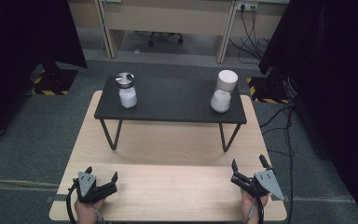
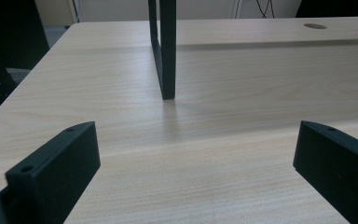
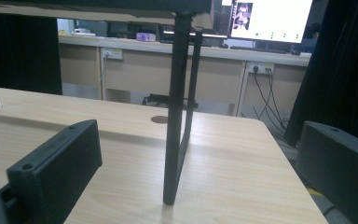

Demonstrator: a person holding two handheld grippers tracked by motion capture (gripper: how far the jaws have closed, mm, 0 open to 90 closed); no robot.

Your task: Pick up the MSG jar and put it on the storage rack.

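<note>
Two jars of white powder stand on a black raised shelf (image 1: pixel 170 100). The left jar (image 1: pixel 127 90) has a silver metal lid; the right jar (image 1: pixel 223 91) has a white lid and leans a little. My left gripper (image 1: pixel 102 173) rests open near the table's front left, nothing between its jaws. My right gripper (image 1: pixel 249 163) rests open at the front right, also empty. In the left gripper view the open gripper (image 2: pixel 196 154) faces a black shelf leg (image 2: pixel 164 49). The right gripper (image 3: pixel 200 158), seen in its own view, faces another shelf leg (image 3: pixel 177 116).
The light wooden table (image 1: pixel 168 191) carries the shelf on thin black legs. Black curtains hang at both sides. A desk, office chair and cables (image 1: pixel 251 32) lie beyond the table. A lit monitor (image 3: pixel 270 18) stands on a far desk.
</note>
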